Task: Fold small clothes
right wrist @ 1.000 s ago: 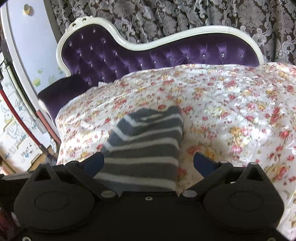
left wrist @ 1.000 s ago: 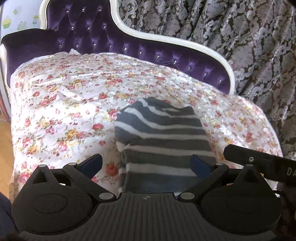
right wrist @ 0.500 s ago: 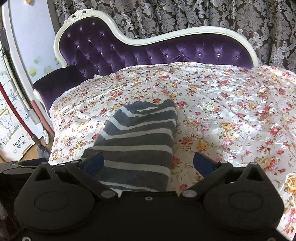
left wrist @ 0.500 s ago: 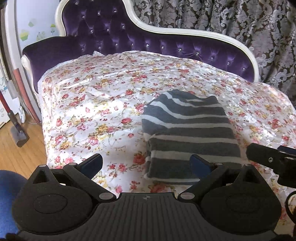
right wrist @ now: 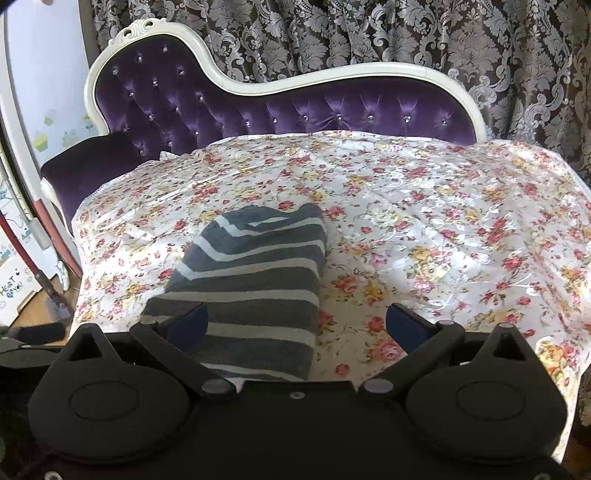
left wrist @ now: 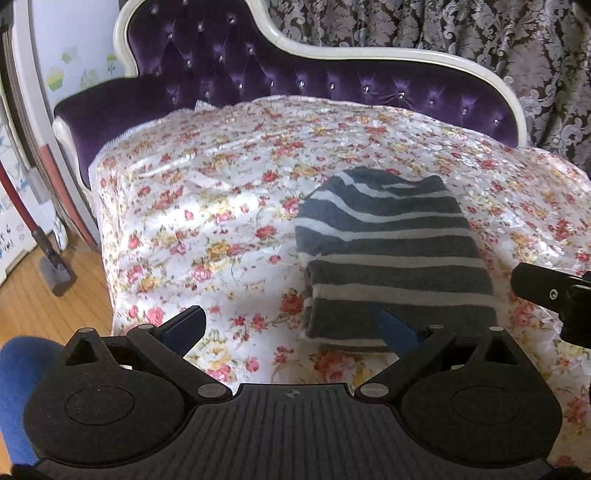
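Note:
A grey garment with white stripes (left wrist: 391, 251) (right wrist: 255, 284) lies folded into a compact rectangle on the floral sheet (left wrist: 207, 206) (right wrist: 424, 221). My left gripper (left wrist: 291, 326) is open and hangs just short of the garment's near edge, holding nothing. Its right blue pad (left wrist: 397, 326) overlaps the garment's near corner in the picture. In the right wrist view my right gripper (right wrist: 295, 325) is open too, with nothing held, and its left pad (right wrist: 186, 323) stands in front of the garment's near end. Part of the right gripper's body (left wrist: 554, 295) shows at the right edge of the left wrist view.
The sheet covers a purple tufted chaise with a white frame (left wrist: 332, 77) (right wrist: 295, 107). Patterned curtains (right wrist: 369, 33) hang behind it. Wooden floor (left wrist: 44, 306) and a red-handled tool (left wrist: 33, 229) lie to the left, past the sheet's edge. A blue object (left wrist: 22, 369) sits at the lower left.
Both grippers have pulled back and up from the folded garment, so more of the sheet and chaise shows. The garment has stayed in place. Both grippers remain open.

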